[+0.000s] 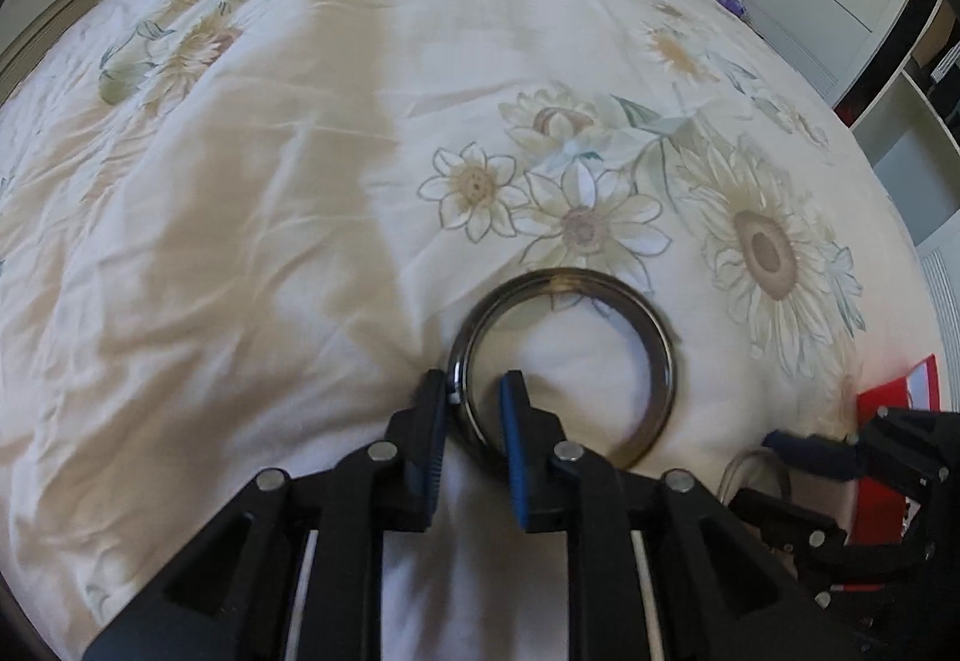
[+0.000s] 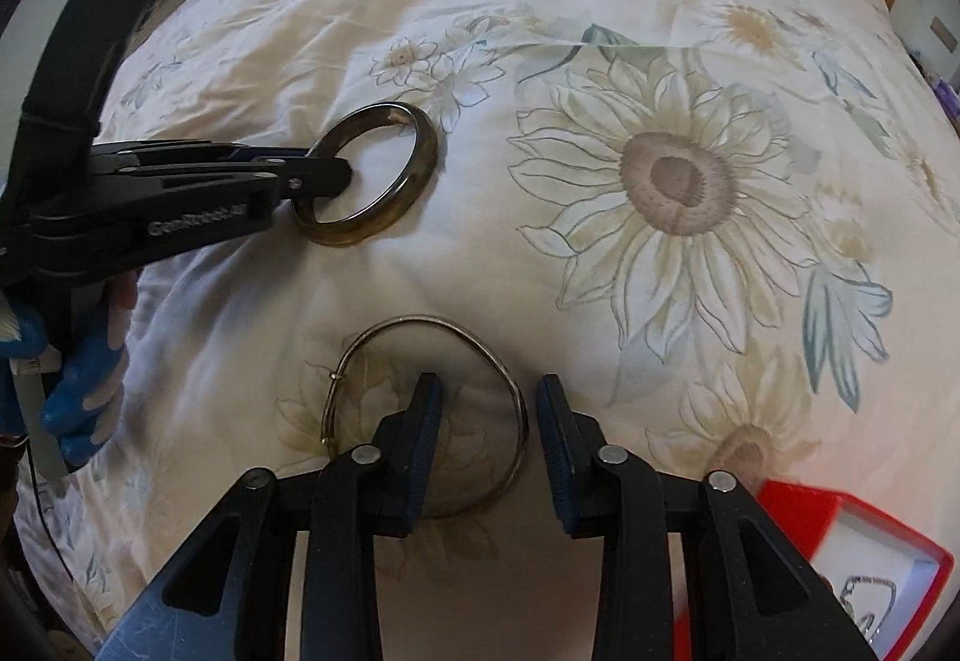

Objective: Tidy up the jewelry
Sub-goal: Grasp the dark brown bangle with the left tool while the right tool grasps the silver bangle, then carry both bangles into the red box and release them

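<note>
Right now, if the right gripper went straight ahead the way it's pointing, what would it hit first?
Probably the thin silver bangle: its right side lies between the open fingers of the right gripper, on the floral bedspread. Depth is hard to judge.

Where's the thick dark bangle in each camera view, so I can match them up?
Left wrist: dark bangle lower centre, left gripper straddling its rim.
Right wrist: same bangle upper left, gripper entering from the left.
Shared landmark: red box, bottom right in both.
</note>
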The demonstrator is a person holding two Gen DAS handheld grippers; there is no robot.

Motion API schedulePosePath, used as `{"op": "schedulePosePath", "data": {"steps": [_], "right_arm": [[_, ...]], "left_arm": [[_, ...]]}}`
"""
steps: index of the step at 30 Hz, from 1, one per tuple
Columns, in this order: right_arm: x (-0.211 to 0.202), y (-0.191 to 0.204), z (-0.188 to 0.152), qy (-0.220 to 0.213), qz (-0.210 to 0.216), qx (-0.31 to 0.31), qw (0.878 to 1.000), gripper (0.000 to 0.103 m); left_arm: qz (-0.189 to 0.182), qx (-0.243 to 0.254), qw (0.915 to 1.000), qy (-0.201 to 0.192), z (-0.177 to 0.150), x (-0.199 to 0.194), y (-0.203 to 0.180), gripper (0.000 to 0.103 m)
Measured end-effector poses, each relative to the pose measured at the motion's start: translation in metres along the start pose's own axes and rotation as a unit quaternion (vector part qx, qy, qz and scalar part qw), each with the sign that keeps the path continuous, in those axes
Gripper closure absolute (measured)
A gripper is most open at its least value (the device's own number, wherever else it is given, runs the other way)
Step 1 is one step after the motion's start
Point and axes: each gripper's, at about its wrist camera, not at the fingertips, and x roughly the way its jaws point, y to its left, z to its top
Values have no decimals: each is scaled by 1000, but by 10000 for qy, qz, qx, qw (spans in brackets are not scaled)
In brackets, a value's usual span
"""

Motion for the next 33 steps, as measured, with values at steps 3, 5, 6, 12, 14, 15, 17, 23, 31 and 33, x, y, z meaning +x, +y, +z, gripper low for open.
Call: {"op": "schedulePosePath", "data": {"steps": [3,5,6,12,14,15,17,23,31,33], "right_arm": [[4,4,3,-25,21,-78,10000,89],[2,8,3,-69,-22,-145,9999,94],[0,9,3,-129,-15,-154,9998,96],[-27,9,-9,-621,101,62,9980,98],[-41,10,-15,-792,113,128,9967,98],[-49,12,-18,-884,123,161,9959,98],[-64,15,-24,-1029,110,215,9944,98],[-112,33,-43,-1401,123,392,9893,98],[-183,36,-90,-1832,-74,628,9810,98],[-202,29,-105,-1932,-182,729,9783,98]], "left_arm": [[30,-44,9999,-95,2,1,-2,92],[70,-31,9998,-189,0,-3,-2,94],[101,-29,9997,-237,-1,-6,-3,95],[251,-45,9985,-484,-12,-34,-4,96],[271,-53,9982,-537,-16,-45,-4,96],[286,-57,9979,-570,-19,-54,-3,96],[313,-51,9976,-621,-24,-67,-2,96],[411,60,9957,-824,-49,-123,-3,96],[280,341,9923,-1159,-75,-193,-38,95],[210,442,9912,-1232,-80,-206,-54,96]]}}
